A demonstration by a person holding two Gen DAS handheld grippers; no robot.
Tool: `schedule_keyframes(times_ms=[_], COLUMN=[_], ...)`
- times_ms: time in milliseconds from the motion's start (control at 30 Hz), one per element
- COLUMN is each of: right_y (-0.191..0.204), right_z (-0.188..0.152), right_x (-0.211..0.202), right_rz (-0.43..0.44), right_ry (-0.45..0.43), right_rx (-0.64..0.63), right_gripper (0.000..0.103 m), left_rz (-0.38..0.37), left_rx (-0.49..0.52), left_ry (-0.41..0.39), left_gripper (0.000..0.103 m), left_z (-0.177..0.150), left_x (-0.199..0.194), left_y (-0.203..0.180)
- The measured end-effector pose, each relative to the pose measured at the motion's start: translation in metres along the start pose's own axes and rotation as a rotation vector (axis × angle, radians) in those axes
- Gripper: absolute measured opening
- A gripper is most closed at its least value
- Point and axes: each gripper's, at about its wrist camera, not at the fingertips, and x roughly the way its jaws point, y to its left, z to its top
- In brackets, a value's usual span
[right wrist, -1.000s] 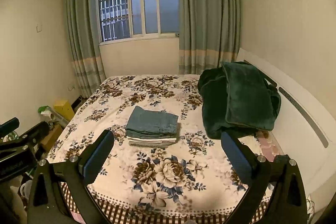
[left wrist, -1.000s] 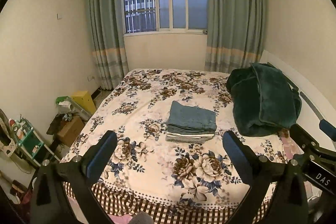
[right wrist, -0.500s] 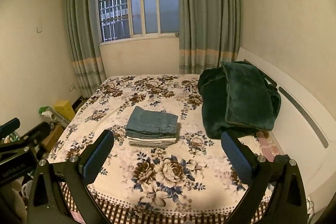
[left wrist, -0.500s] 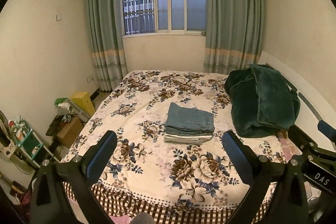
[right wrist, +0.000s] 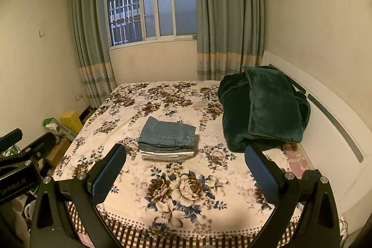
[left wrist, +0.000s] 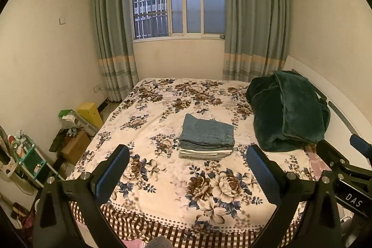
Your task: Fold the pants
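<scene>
Floral bedding covers the bed (left wrist: 162,183) that fills this small room, and near its middle we see the pants (left wrist: 208,133), already folded. They lie as a flat blue denim rectangle on top of a small stack (right wrist: 167,151), with a white layer and a grey one under them. The edges of the pants line up quite well with the stack below, and a back pocket shows on the upper face. We judge that the folding is finished, or almost finished, because no leg hangs loose and nothing is spread out.

We think the stack is put in the centre so that both grippers can reach it from the foot of the bed. A dark green blanket (left wrist: 288,110) is bundled at the right side, against the headboard (right wrist: 332,131), probably pushed there to leave working space. It is near the stack but does not touch it.

Our left gripper (left wrist: 186,169) is held above the near edge of the bed, its fingers spread wide and holding nothing. Our right gripper (right wrist: 184,167) is the same, wide apart and free of cloth. Both are well apart from the pants and point toward them.

Behind the bed are the window (left wrist: 177,1) and the curtains (left wrist: 253,15). On the floor at the left stands a yellow box (left wrist: 89,112) among some clutter.
</scene>
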Motion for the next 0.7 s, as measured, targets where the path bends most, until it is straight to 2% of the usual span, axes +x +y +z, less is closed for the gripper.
schedule_keyframes(times_ms=[700], right_y=[-0.005], right_z=[-0.0024], right_x=[0.0019], right_rz=[0.0], right_ry=[0.007], right_rx=[0.007], right_gripper=[0.103], left_rz=[-0.01], left_rx=[0.004], left_ry=[-0.004], left_gripper=[0.103], left_z=[0.0019], left_x=[0.0042], left_y=[-0.0015])
